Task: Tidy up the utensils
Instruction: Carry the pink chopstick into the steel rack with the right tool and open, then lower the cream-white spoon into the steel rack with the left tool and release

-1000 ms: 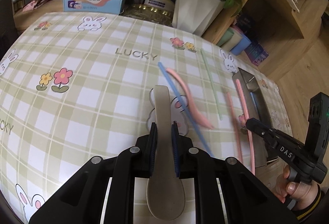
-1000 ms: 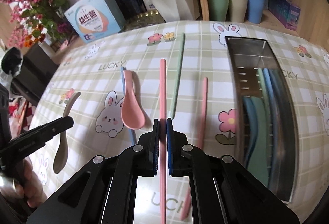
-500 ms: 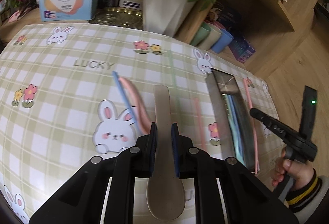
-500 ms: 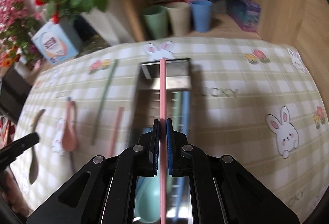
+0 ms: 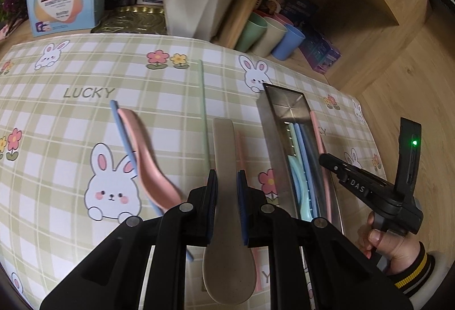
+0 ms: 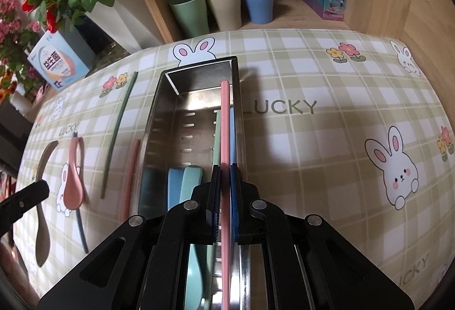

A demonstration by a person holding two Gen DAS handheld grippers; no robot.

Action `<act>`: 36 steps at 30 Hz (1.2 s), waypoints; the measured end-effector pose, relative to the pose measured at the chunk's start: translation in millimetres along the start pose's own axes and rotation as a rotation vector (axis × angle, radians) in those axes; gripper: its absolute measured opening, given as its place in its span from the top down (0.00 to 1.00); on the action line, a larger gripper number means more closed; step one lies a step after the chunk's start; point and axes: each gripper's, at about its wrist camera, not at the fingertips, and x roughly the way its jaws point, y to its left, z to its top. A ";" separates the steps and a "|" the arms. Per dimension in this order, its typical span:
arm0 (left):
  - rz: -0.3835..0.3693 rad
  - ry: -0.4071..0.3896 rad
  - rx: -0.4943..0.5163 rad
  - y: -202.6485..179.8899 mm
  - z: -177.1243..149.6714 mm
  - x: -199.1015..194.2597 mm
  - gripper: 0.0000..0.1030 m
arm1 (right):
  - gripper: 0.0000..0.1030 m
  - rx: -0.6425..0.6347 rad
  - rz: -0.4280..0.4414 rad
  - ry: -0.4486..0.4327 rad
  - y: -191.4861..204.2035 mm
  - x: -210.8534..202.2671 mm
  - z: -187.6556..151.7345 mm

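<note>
Right gripper (image 6: 224,176) pinches a pink chopstick (image 6: 224,122) that runs straight ahead over the steel tray (image 6: 159,111); left gripper (image 5: 227,182) clamps a beige spoon (image 5: 226,224) above the tablecloth (image 5: 57,139), left of that tray. Depositing is the step in hand: next, lower the chopstick lengthwise and release. Beneath it the tray holds blue and green utensils, seemingly spoons and chopsticks. A pink spoon (image 5: 148,156) waits left of the beige one.
</note>
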 end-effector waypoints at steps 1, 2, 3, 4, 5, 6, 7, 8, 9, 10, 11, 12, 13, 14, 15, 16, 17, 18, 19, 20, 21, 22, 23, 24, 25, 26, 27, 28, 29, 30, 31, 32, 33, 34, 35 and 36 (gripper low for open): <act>-0.005 0.005 0.002 -2.1 -0.3 1.0 0.87 | 0.94 -0.001 -0.001 0.003 0.1 0.6 0.0; -0.010 0.009 0.002 -3.7 -0.3 2.3 0.87 | 0.94 0.001 0.000 0.005 0.0 0.8 0.2; -0.015 0.014 -0.001 -5.1 -0.4 3.8 0.87 | 0.94 0.005 0.002 0.007 -0.4 1.2 0.3; -0.019 0.018 -0.002 -6.3 0.0 5.0 0.87 | 0.94 0.008 0.002 0.008 -0.4 1.3 0.3; -0.022 0.022 -0.002 -7.6 -0.2 5.9 0.87 | 0.94 0.010 0.002 0.009 -0.2 1.1 0.1; -0.024 0.026 -0.001 -9.6 -0.4 7.3 0.87 | 0.94 0.012 0.001 0.008 0.0 0.9 -0.1; -0.027 0.030 0.001 -11.1 -0.9 8.4 0.87 | 0.94 0.014 0.002 0.008 0.0 0.7 -0.3; -0.029 0.034 0.001 -12.2 -1.0 9.4 0.87 | 0.94 0.015 0.002 0.009 -0.1 0.7 -0.3; -0.031 0.037 0.001 -13.4 -1.4 10.4 0.87 | 0.94 0.019 0.005 0.010 -0.5 0.7 -0.7; -0.035 0.042 0.002 -15.4 -1.8 11.8 0.87 | 0.94 0.019 0.006 0.011 -0.7 0.7 -0.4; -0.035 0.044 0.002 -16.3 -2.2 12.2 0.87 | 0.94 0.020 0.007 0.011 -0.9 0.6 -0.6; -0.035 0.046 0.005 -17.8 -2.6 12.9 0.87 | 0.94 0.022 0.009 0.010 -1.3 -0.3 -1.0; -0.035 0.048 0.008 -19.9 -3.2 13.8 0.87 | 0.94 0.025 0.012 0.009 -1.6 -1.3 -1.0; -0.033 0.050 0.011 -21.7 -3.5 14.7 0.87 | 0.94 0.029 0.016 0.004 -2.5 -3.2 -1.3; -0.033 0.053 0.014 -23.3 -3.7 15.6 0.87 | 0.94 0.033 0.019 0.000 -3.0 -5.0 -1.8; -0.033 0.057 0.015 -24.8 -3.9 16.3 0.87 | 0.94 0.036 0.022 -0.004 -3.7 -7.4 -2.5; -0.034 0.061 0.016 -26.9 -4.3 17.7 0.87 | 0.93 0.037 0.023 -0.007 -4.1 -9.4 -3.1; -0.034 0.064 0.017 -29.0 -4.2 18.8 0.87 | 0.92 0.038 0.021 -0.012 -4.8 -13.1 -4.2; -0.035 0.069 0.020 -32.2 -4.5 20.2 0.87 | 0.92 0.037 0.021 -0.014 -5.7 -15.4 -4.8; -0.035 0.071 0.024 -35.4 -4.8 21.3 0.87 | 0.92 0.037 0.020 -0.015 -6.8 -17.2 -5.2; -0.036 0.073 0.027 -37.9 -4.8 22.1 0.87 | 0.92 0.037 0.017 -0.018 -8.5 -20.7 -5.8; -0.036 0.074 0.032 -42.0 -5.3 23.2 0.87 | 0.92 0.035 0.014 -0.019 -9.6 -22.0 -6.1; -0.036 0.076 0.036 -45.2 -5.7 24.0 0.87 | 0.92 0.032 0.009 -0.020 -11.0 -24.3 -6.5; -0.036 0.078 0.039 -48.5 -6.3 24.9 0.87 | 0.92 0.028 0.004 -0.019 -13.0 -26.4 -6.6; -0.036 0.082 0.041 -51.9 -6.9 26.5 0.87 | 0.92 0.023 -0.006 -0.016 -15.3 -28.1 -6.9; -0.035 0.085 0.041 -54.1 -7.1 27.7 0.87 | 0.92 0.020 -0.011 -0.015 -16.6 -28.8 -6.8; -0.033 0.090 0.041 -57.3 -7.7 29.4 0.87 | 0.92 0.017 -0.019 -0.013 -20.1 -30.3 -7.2; -0.032 0.094 0.039 -59.0 -8.3 31.1 0.87 | 0.92 0.016 -0.026 -0.011 -22.9 -31.1 -7.6; -0.033 0.100 0.035 -60.9 -8.9 32.7 0.87 | 0.92 0.017 -0.037 -0.012 -25.4 -31.4 -8.2; -0.032 0.104 0.031 -63.1 -9.5 34.3 0.87 | 0.92 0.019 -0.050 -0.009 -30.1 -31.8 -9.0; -0.031 0.106 0.030 -64.6 -9.7 35.2 0.87 | 0.92 0.021 -0.053 -0.007 -33.8 -32.2 -9.9; -0.030 0.108 0.033 -67.3 -10.1 36.1 0.87 | 0.92 0.023 -0.057 -0.006 -36.7 -32.1 -10.5; -0.028 0.109 0.038 -71.5 -10.6 37.4 0.87 | 0.92 0.026 -0.064 -0.003 -41.2 -32.0 -11.7; -0.027 0.109 0.041 -74.5 -11.0 38.6 0.87 | 0.91 0.030 -0.066 -0.001 -44.1 -32.0 -12.9; -0.027 0.110 0.043 -78.1 -11.3 40.0 0.87 | 0.91 0.033 -0.067 0.000 -46.8 -32.0 -14.1; -0.028 0.111 0.044 -83.0 -11.3 41.9 0.87 | 0.88 0.036 -0.069 0.004 -50.1 -31.8 -15.5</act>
